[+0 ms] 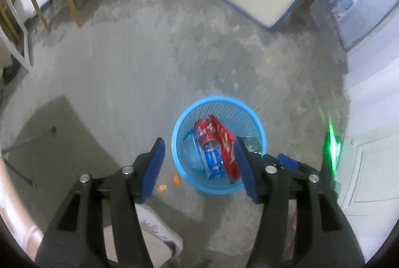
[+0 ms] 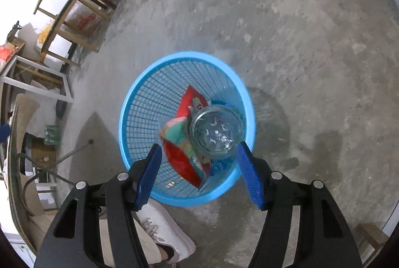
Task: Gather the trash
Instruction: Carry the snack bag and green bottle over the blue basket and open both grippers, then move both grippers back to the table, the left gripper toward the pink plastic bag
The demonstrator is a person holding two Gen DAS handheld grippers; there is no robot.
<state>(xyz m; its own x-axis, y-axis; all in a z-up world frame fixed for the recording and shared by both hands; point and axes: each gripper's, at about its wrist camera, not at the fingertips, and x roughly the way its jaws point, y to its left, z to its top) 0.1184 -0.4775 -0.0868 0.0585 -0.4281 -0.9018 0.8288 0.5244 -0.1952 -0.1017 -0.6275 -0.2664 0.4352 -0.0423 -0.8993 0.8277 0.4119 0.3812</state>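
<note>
1. The left gripper [image 1: 200, 165] is hanging above the concrete floor [image 1: 124, 73] with its blue pads [image 1: 153, 170] spread apart and nothing pinched between them.
2. Just below and ahead of those spread pads, the blue mesh basket [image 1: 179, 123] is sitting on the floor; a red and blue can [image 1: 210, 155] and a red wrapper [image 1: 225, 143] are lying inside it, leaning against each other.
3. Two small orange scraps [image 1: 176, 179] are lying on the floor just outside the basket, beside the left pad.
4. The right gripper [image 2: 199, 173] is pointing steeply down over the same basket [image 2: 139, 98], its jaws standing wide and gripping nothing.
5. Between its fingers, but lower down and inside the basket, a clear plastic bottle [image 2: 215, 131] is showing its base to the camera, lying on top of a red, green and pink snack wrapper [image 2: 182, 143].
6. A white shoe [image 2: 162, 228] of the person is standing just behind the basket, under the right gripper's left finger.
</note>
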